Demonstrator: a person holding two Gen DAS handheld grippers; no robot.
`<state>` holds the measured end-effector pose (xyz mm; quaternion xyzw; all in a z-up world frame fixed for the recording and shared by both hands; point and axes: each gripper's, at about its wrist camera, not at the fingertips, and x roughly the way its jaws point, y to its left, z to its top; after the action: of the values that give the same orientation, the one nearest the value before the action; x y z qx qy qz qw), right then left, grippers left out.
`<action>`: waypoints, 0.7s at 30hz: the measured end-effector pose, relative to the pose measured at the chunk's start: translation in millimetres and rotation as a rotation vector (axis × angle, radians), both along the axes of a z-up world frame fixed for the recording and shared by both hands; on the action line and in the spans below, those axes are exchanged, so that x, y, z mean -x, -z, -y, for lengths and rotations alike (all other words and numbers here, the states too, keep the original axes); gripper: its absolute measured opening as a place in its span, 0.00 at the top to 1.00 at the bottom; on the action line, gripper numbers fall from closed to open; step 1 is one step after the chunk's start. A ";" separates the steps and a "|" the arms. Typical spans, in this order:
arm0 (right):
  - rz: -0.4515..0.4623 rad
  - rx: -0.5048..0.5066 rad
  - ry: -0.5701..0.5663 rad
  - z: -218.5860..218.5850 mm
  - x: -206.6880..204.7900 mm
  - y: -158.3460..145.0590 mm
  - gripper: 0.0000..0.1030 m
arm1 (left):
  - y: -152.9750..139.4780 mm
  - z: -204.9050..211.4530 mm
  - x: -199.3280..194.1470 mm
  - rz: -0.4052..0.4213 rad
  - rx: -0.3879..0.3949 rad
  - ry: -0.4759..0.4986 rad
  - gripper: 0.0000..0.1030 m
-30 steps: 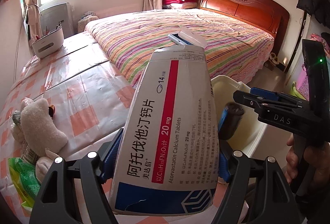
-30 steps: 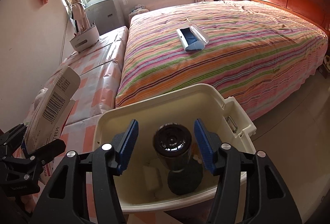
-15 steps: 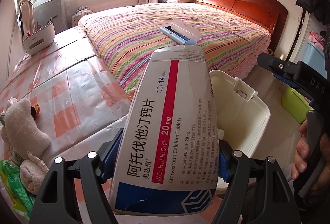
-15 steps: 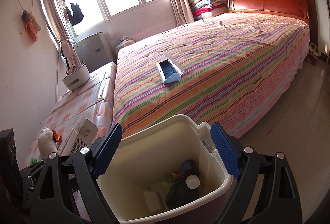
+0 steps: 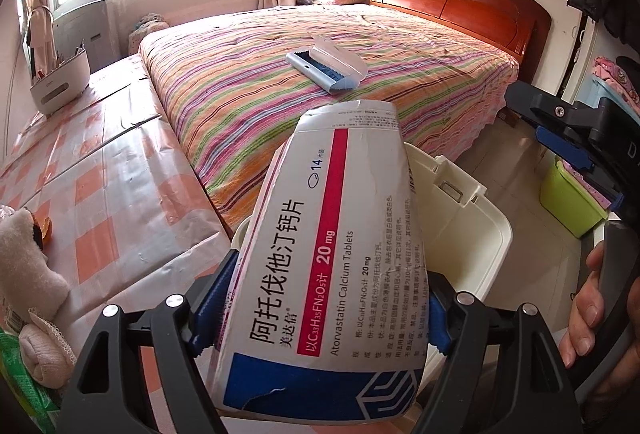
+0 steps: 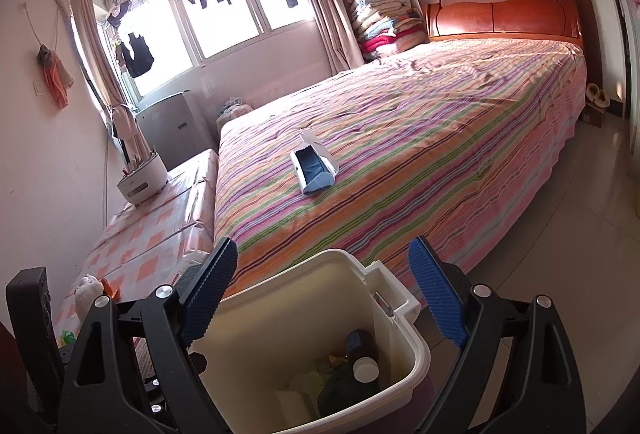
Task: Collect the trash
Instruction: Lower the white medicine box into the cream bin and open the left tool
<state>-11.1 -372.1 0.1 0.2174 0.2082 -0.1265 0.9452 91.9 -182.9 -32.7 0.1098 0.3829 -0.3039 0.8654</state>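
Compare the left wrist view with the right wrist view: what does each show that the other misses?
Left wrist only: the medicine box clamped in the left hand-held gripper, whose jaws are easing open.

Right wrist only: trash inside the bin, including a dark bottle, framed by the open, empty right hand-held gripper.

Both: the cream bin and the striped bed.

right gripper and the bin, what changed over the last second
The right gripper let go of the dark bottle, now lying in the bin, and drew back with open jaws. The left gripper still holds the medicine box, now nearer the bin.
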 end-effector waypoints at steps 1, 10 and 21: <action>0.002 0.000 -0.001 0.1 -0.2 -0.3 0.16 | -0.1 2.1 0.6 0.003 -0.009 0.005 0.26; -0.001 0.006 -0.039 -13.9 -7.0 -2.4 0.16 | -6.2 -7.6 6.7 0.009 0.000 -0.021 0.19; -0.004 0.036 -0.142 -54.4 -24.7 -9.5 0.16 | -25.1 -74.1 10.8 0.050 -0.005 -0.142 0.19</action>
<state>13.5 -317.6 9.5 0.1850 0.2226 -0.0631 0.9551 81.0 -108.8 -7.6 0.0920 0.3688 -0.2378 0.8938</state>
